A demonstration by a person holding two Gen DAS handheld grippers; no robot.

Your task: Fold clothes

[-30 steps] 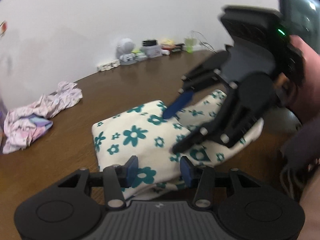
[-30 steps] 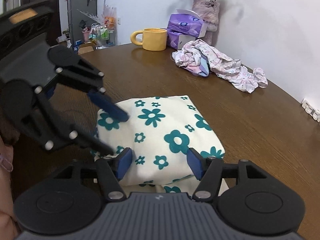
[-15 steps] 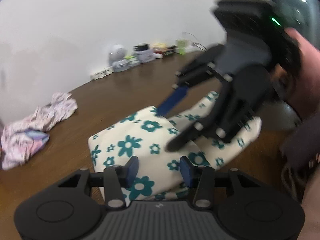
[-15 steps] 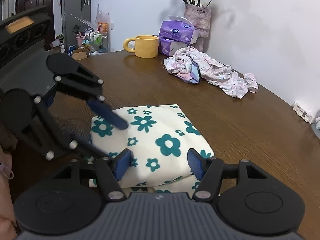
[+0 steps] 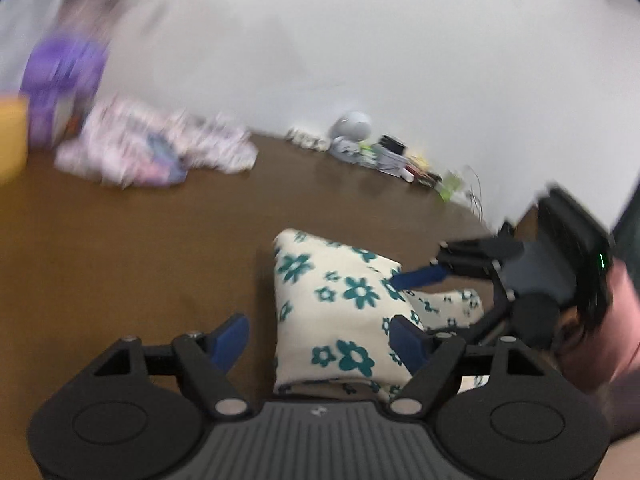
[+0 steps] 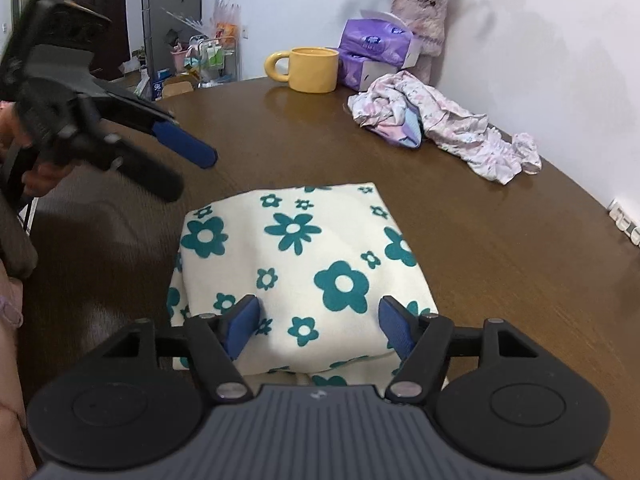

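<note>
- Folded floral cloth [image 6: 304,264], cream with teal flowers, lies flat on the brown table [image 6: 500,248].
- Right gripper [image 6: 318,330]: jaws opening, fingers apart. The near edge of the cloth sits between the two blue pads; whether either pad touches the fabric cannot be told.
- Left gripper [image 5: 320,340]: jaws opening, fingers wide apart. In the left wrist view the cloth lies toward its right pad, with bare table at the left pad. In the right wrist view this gripper hangs off the cloth's far left corner, clear of the fabric.
- Crumpled pink garment [image 6: 436,124] lies well beyond the cloth's far right corner, near the yellow mug [image 6: 310,68].
</note>
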